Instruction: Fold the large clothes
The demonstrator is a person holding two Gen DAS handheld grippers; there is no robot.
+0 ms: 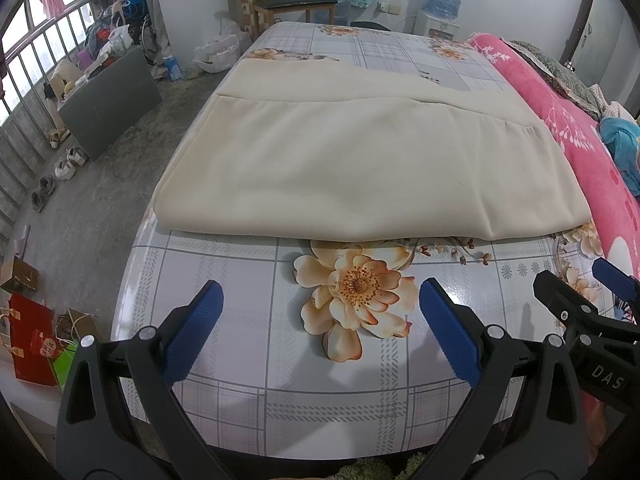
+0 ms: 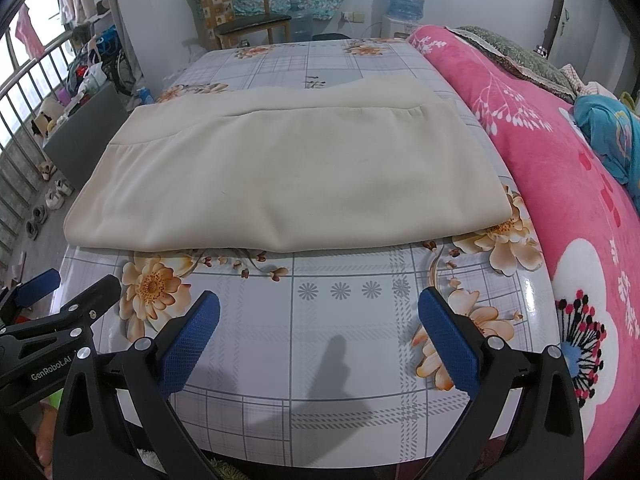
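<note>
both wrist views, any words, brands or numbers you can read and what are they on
"DAS" on the black body of the right gripper, at the left wrist view's right edge.
"GenRobot.AI" on the black body of the left gripper, at the right wrist view's left edge.
White print on the red paper gift bag on the floor: too small to read.

The folded garment (image 1: 360, 160) lies flat on the table (image 1: 320, 380), at 12 o'clock from both grippers, its near fold well apart from their tips. The left gripper (image 1: 320, 328) hangs over the table's near edge, fingers spread wide; the right gripper (image 2: 320, 328) hangs just beside it at 3 o'clock, equally spread. A blanket (image 2: 560, 184) runs along the table's side from 1 to 4 o'clock. A chair (image 1: 296, 0) stands behind the table at 12 o'clock, a water dispenser (image 1: 440, 4) at 1 o'clock. Shoes (image 1: 60, 172) sit on the floor at 9 o'clock.
</note>
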